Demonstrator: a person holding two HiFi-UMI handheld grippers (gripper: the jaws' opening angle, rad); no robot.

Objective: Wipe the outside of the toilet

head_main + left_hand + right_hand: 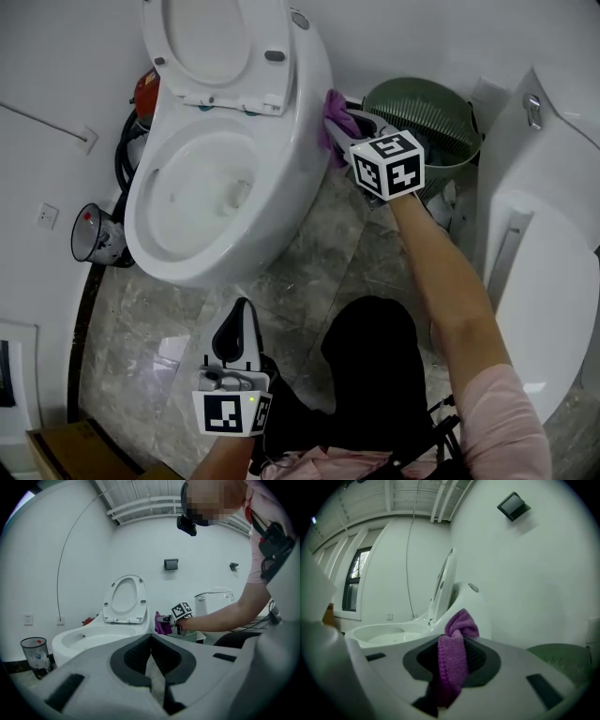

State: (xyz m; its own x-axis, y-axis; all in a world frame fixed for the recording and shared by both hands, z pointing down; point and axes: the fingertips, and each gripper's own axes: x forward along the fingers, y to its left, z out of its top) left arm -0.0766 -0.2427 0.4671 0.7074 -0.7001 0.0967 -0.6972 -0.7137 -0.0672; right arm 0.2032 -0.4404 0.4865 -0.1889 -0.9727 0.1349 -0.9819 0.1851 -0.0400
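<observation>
A: On the toilet's (298, 178) right outer wall: cloth (332, 120) against it, pinched in the right gripper (354, 129).
B: Left gripper (240, 323)?
A: Near side, over the floor (159, 328), jaws pressed together, empty. Green bin (427, 112) just right of the cloth.

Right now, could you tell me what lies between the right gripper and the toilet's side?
A purple terry cloth, clamped in the right gripper, lies against the white ceramic toilet on its outer side; the head view shows it.

Right gripper (451, 660) clamps purple cloth (453, 663) beside toilet (459, 606).
</observation>
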